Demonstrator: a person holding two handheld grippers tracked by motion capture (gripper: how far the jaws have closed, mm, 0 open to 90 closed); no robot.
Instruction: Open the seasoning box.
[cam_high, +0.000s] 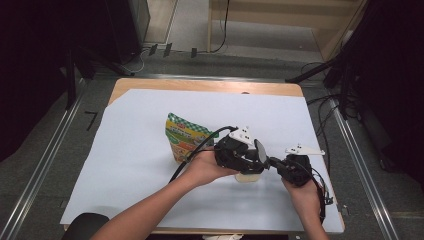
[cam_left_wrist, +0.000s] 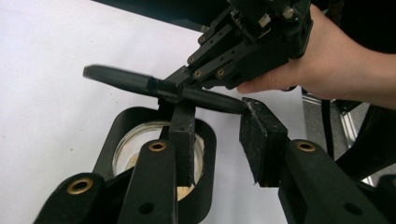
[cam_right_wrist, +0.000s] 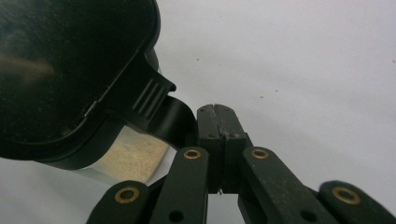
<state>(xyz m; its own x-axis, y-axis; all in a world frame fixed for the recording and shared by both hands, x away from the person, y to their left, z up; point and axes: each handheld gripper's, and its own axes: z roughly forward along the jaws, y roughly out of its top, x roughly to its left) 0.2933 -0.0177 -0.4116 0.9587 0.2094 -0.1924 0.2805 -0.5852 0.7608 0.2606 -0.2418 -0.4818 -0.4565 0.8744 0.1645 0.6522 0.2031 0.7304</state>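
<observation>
A small clear jar (cam_high: 248, 177) of beige powder stands on the white sheet (cam_high: 140, 150), its black flip lid (cam_high: 260, 150) raised. In the left gripper view the jar's black collar (cam_left_wrist: 109, 140) rings the opening, and the lid (cam_left_wrist: 126, 80) is seen edge-on above it. My left gripper (cam_left_wrist: 219, 140) hangs over the jar, jaws apart: one pad (cam_left_wrist: 183, 140) sits over the opening, the other (cam_left_wrist: 261, 140) outside the collar, and neither presses on it. My right gripper (cam_right_wrist: 217, 119) is shut, its tips against the lid (cam_right_wrist: 70, 70) by the ribbed tab. I cannot tell if it pinches anything.
A green snack bag (cam_high: 182, 135) stands just left of the left hand (cam_high: 205, 167). The white sheet covers a wooden table (cam_high: 200, 85) with metal rails along both sides. Cables trail from both grippers. The right hand (cam_left_wrist: 336, 65) holds its gripper close above the jar.
</observation>
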